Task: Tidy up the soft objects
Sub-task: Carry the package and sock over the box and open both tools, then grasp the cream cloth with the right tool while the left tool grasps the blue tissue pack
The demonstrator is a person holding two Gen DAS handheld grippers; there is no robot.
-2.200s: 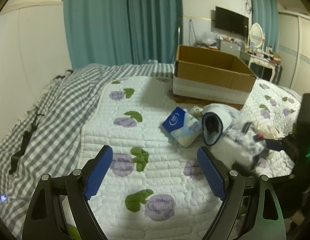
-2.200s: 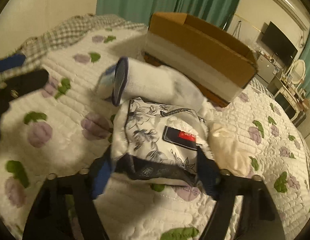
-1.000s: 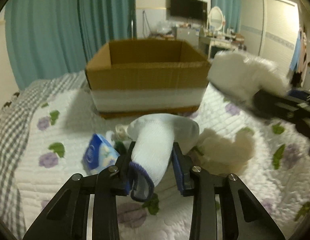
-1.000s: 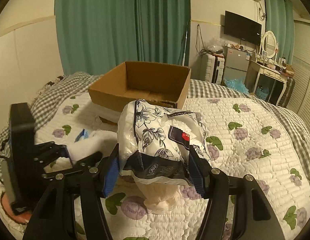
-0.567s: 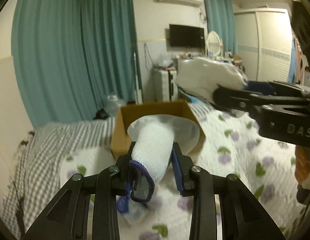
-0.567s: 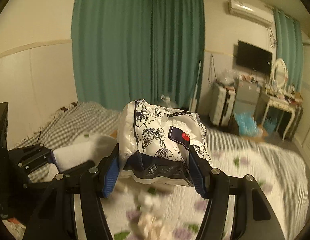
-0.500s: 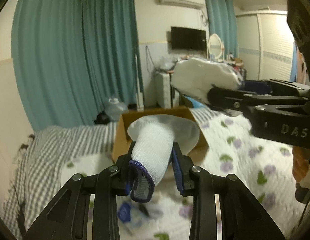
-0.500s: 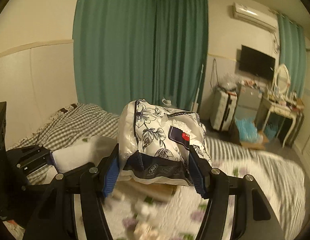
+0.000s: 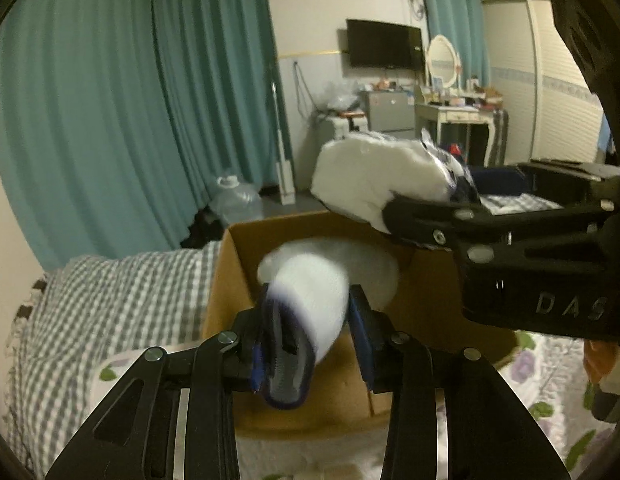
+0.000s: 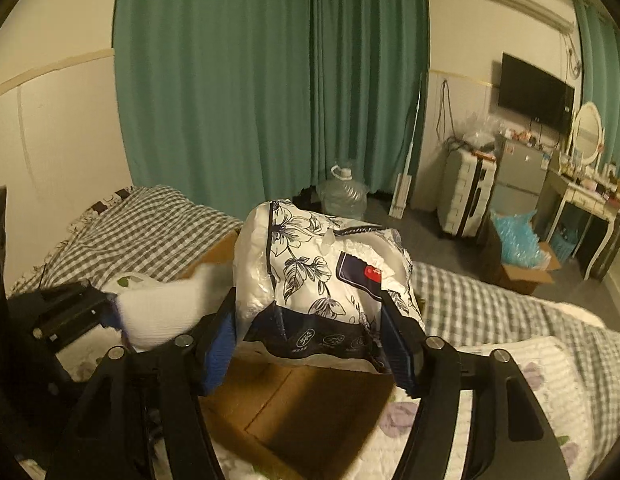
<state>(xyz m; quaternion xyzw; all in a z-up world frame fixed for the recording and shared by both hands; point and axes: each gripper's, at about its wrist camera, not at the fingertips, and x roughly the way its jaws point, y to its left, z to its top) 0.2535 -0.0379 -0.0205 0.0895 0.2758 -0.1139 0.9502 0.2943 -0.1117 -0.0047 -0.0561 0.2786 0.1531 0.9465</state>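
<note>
Nearest in the left wrist view, we're gripping a white sock point(image 9: 310, 300) w/ the left gripper point(image 9: 312, 338): blue pads squeezing it from both sides, dark-blue cuff hanging down toward the camera, toe end pointing fwd. The sock is blurred, so we can't give finer detail. It's sitting in the air just over the near edge of the cardboard box point(image 9: 426, 308), which is resting on the bed.

In the right wrist view, we're clamping a floral-print plastic pack point(image 10: 322, 280) w/ the right gripper point(image 10: 310, 344); fingers narrowed onto its lower sides, pack bulging up btwn them. The pack is white w/ dark flower outlines, a navy band along the bottom and a small red label. It's hanging above the open box point(image 10: 310, 408), whose brown floor is showing right under it. Same pack appears in the left view as a white bulk point(image 9: 374, 176) held by the right gripper point(image 9: 422, 216), up and to the right of the sock, also above the box.

Beyond the box, we're seeing the grey checked blanket point(image 9: 121, 304) and a quilt w/ purple flowers point(image 10: 522, 400). Further back: a clear water jug point(image 10: 342, 196) on the floor, teal curtains point(image 10: 269, 80), a suitcase point(image 10: 466, 196), a wall TV point(image 10: 534, 92) and an oval mirror point(image 10: 588, 128).
</note>
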